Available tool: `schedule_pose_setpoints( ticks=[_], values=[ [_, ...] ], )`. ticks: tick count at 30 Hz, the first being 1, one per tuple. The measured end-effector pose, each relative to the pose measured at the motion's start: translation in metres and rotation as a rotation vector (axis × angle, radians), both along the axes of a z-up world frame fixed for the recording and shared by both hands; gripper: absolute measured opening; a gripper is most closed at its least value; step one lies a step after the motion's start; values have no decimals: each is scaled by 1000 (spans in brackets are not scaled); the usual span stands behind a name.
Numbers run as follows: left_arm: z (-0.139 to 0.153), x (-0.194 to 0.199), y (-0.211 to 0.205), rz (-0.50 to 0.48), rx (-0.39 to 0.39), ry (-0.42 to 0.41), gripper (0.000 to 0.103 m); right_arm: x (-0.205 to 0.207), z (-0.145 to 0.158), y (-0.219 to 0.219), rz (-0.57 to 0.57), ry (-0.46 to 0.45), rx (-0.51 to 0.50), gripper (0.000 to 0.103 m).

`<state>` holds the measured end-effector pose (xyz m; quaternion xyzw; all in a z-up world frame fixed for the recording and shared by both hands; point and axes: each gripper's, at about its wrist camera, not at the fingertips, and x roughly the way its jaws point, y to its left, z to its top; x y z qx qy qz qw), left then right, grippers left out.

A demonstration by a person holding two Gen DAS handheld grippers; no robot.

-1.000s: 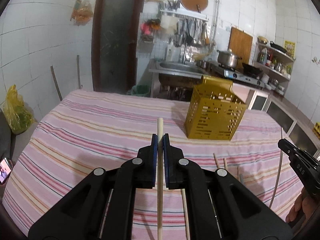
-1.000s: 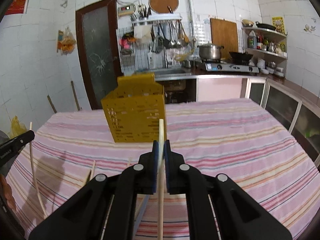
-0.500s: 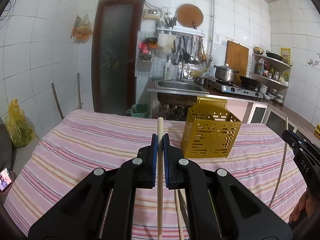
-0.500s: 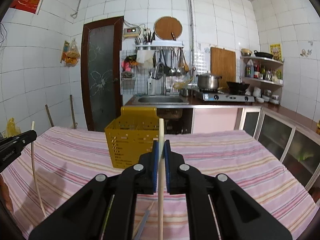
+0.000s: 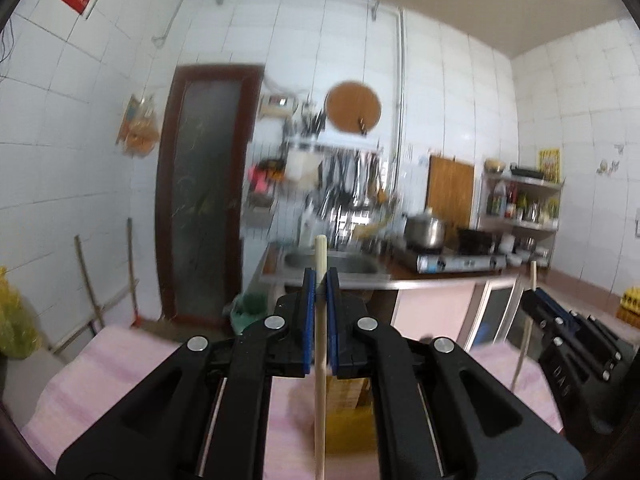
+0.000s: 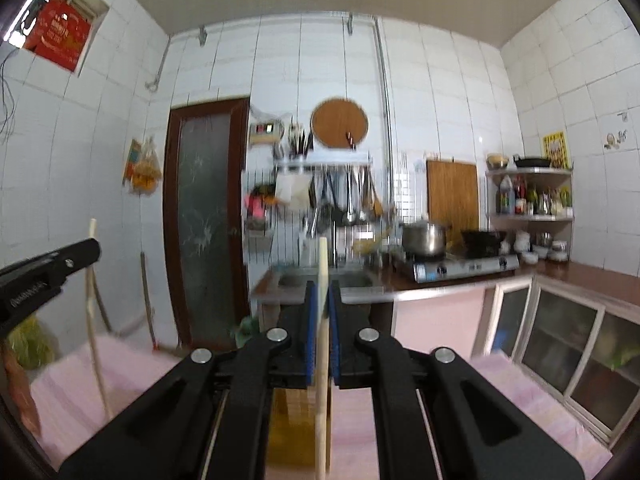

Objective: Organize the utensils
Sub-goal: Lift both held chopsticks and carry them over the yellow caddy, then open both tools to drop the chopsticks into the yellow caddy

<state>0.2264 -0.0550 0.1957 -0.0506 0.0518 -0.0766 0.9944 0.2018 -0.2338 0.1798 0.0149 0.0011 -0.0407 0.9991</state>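
My left gripper (image 5: 321, 276) is shut on a pale wooden chopstick (image 5: 320, 380) that runs up between its blue pads. My right gripper (image 6: 322, 286) is shut on another wooden chopstick (image 6: 322, 392). Both point upward toward the kitchen wall. The yellow perforated utensil holder shows only in part below the fingers in the left wrist view (image 5: 348, 420) and in the right wrist view (image 6: 292, 424), mostly hidden. The right gripper shows at the right edge of the left wrist view (image 5: 576, 344); the left gripper shows at the left edge of the right wrist view (image 6: 44, 272).
The pink striped tablecloth (image 5: 100, 368) lies below both grippers. Behind it stand a sink counter (image 6: 328, 280), a gas stove with a pot (image 6: 424, 238), hanging utensils, a shelf of bottles (image 6: 528, 196) and a brown door (image 5: 200, 196).
Both grippers have lifted and tilted upward with their chopsticks. The yellow holder has dropped from mid-view to below the fingers, and the table has mostly left the view.
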Motion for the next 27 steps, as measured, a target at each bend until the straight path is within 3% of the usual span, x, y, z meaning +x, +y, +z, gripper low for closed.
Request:
schedule_pose_setpoints(
  ticks=[6, 13, 19, 23, 24, 25, 26, 27],
  values=[
    [5, 67, -29, -40, -47, -59, 4, 56, 23, -4, 12, -82, 30, 6],
    [-45, 139, -51, -33, -41, 15, 4, 112, -2, -21, 13, -71, 88, 6],
    [-76, 153, -49, -24, -22, 92, 5, 145, -53, -18, 23, 37, 64, 6],
    [-70, 141, -39, -13, -7, 129, 7, 140, -59, -18, 17, 97, 29, 8],
    [-66, 134, -36, -10, -2, 134, 17, 136, -56, -19, 13, 116, 18, 9],
    [-61, 127, -32, -5, 5, 139, 40, 131, -54, -20, 11, 126, 13, 22],
    [-57, 119, -28, 7, 11, 144, 53, 123, -48, -23, 1, 137, 8, 52],
    [-50, 107, -21, 28, 15, 140, 70, 114, -42, -26, -8, 142, 9, 65]
  ],
)
